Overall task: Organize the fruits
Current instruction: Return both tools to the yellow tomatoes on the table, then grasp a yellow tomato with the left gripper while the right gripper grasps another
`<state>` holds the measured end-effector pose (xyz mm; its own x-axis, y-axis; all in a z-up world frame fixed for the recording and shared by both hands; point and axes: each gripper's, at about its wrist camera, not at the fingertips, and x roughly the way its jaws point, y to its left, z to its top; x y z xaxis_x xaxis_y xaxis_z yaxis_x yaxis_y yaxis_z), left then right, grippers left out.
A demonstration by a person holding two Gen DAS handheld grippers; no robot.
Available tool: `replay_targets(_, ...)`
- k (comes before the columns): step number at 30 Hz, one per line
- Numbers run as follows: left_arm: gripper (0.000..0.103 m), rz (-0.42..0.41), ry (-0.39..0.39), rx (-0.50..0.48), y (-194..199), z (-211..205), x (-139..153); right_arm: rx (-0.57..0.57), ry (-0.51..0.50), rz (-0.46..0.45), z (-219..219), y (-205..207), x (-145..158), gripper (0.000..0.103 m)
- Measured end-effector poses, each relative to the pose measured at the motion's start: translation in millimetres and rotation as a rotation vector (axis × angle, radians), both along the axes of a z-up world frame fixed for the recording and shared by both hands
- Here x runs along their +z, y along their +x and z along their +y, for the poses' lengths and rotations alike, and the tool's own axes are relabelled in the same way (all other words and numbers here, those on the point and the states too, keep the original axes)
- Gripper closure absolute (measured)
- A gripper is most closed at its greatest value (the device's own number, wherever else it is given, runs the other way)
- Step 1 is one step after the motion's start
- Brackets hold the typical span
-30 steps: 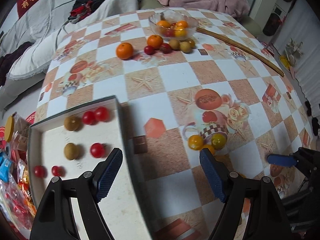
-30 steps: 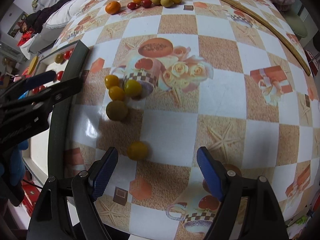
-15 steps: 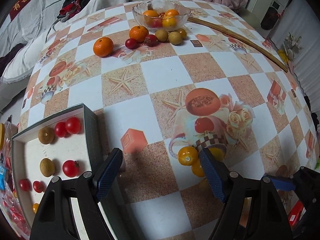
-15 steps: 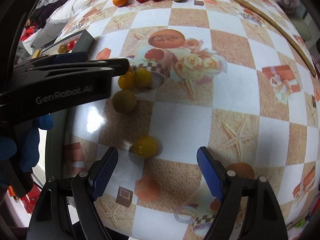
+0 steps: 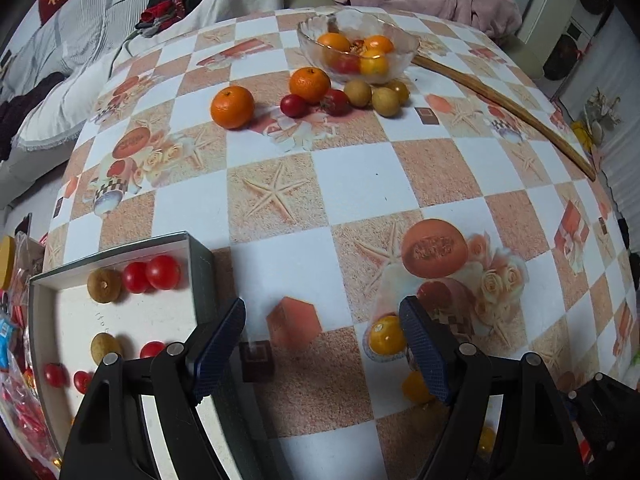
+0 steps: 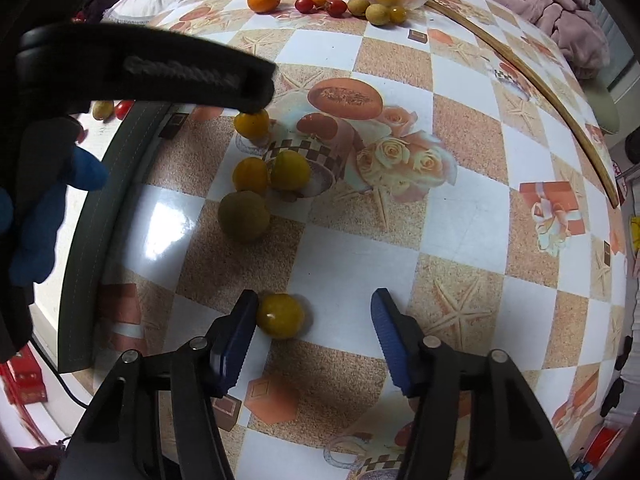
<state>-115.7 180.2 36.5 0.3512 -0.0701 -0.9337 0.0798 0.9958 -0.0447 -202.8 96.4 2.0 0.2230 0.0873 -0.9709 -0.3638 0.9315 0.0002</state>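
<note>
While the right gripper (image 6: pixel 312 332) points down at the checkered tablecloth (image 6: pixel 460 240), its jaws are closing around a small yellow fruit (image 6: pixel 280 316); the left pad lies against the fruit's side, the right pad stands apart from it, nothing yet clamped.

Left gripper (image 5: pixel 322 344): jaws wide, nothing held; a yellow-orange fruit (image 5: pixel 386 334) sits on the cloth just inside its right pad, apart from the other.

Nearby cluster, right wrist view: two orange-yellow fruits (image 6: pixel 250 175) touching, a brownish-green fruit (image 6: pixel 243 216) just below them.

Grey tray (image 5: pixel 200 276), at the table's left edge: red cherry tomatoes (image 5: pixel 162 272) and brown round fruits (image 5: pixel 104 285) in rows.

Far side: glass bowl (image 5: pixel 404 46) holding oranges and a tomato; beside it two mandarins (image 5: pixel 233 106), tomatoes, brown fruits. A wooden stick (image 5: pixel 520 114) lies beyond.
</note>
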Motion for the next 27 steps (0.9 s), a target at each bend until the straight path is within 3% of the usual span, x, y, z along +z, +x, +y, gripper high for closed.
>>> replay_targets(8,0.023,0.059,0.019,-0.064,-10,-15,-13,0.012,-0.019,-0.018,-5,-8,0,0.041)
replay_targets(11,0.024,0.07,0.016,-0.065,-8,-22,-20,0.003,0.003,-0.014,-4,-9,1,0.047)
replay_targets(14,0.032,0.057,0.025,-0.059,-6,-26,-20,0.013,0.053,0.007,-5,-10,4,0.067)
replay_targets(15,0.04,0.052,0.022,-0.058,-5,-27,-19,0.016,0.077,0.022,-4,-11,4,0.076)
replay_targets(19,0.075,0.045,-0.006,-0.089,-2,-30,-14,-0.067,0.193,0.08,-21,-6,5,0.079)
replay_targets(20,0.079,0.048,-0.023,-0.098,-3,-31,-14,-0.095,0.216,0.092,-27,-4,6,0.079)
replay_targets(27,0.08,0.055,-0.08,-0.071,-11,-26,-7,-0.21,0.282,0.126,-67,6,10,0.079)
